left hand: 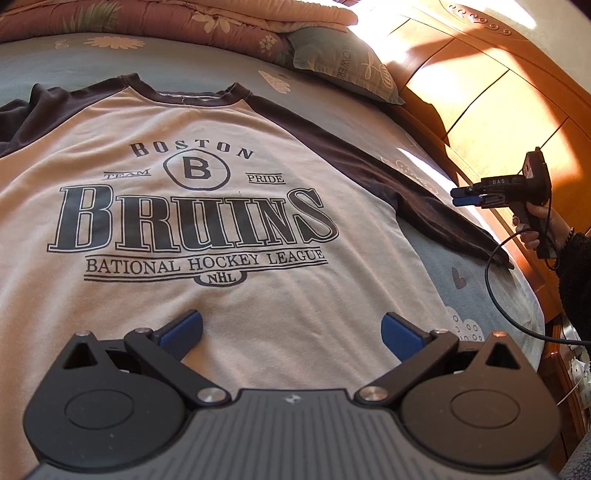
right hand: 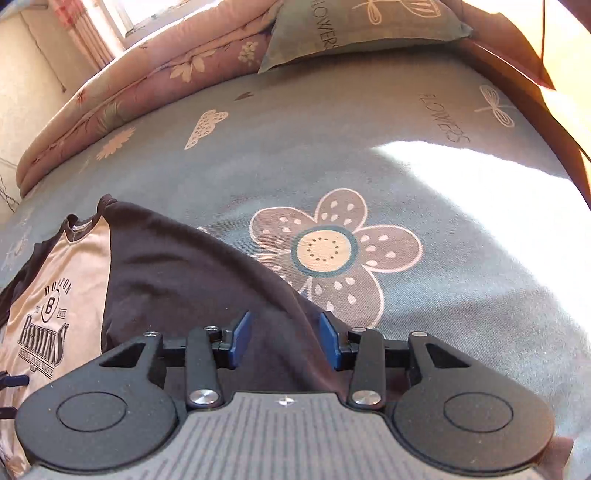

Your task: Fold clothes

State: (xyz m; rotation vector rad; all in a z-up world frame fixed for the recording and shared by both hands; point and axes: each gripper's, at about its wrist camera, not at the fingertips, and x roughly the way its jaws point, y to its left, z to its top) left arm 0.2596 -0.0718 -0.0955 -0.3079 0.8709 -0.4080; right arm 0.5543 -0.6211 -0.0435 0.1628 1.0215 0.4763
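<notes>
The shirt (left hand: pixel 207 206) lay flat on the bed (right hand: pixel 424 229), print side up, its pale body directly ahead of the left gripper (left hand: pixel 291 334). This gripper's jaws were spread wide above the lower part of the shirt and held nothing. The right gripper (right hand: pixel 284 341) was over the dark sleeve (right hand: pixel 192 273); its jaws were also apart, with sleeve cloth showing between them, not pinched. A pillow (right hand: pixel 369 29) and a folded quilt (right hand: pixel 147 81) were well beyond both jaws.

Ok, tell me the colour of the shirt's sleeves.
Dark brown sleeves, clearest in the right wrist view.
</notes>
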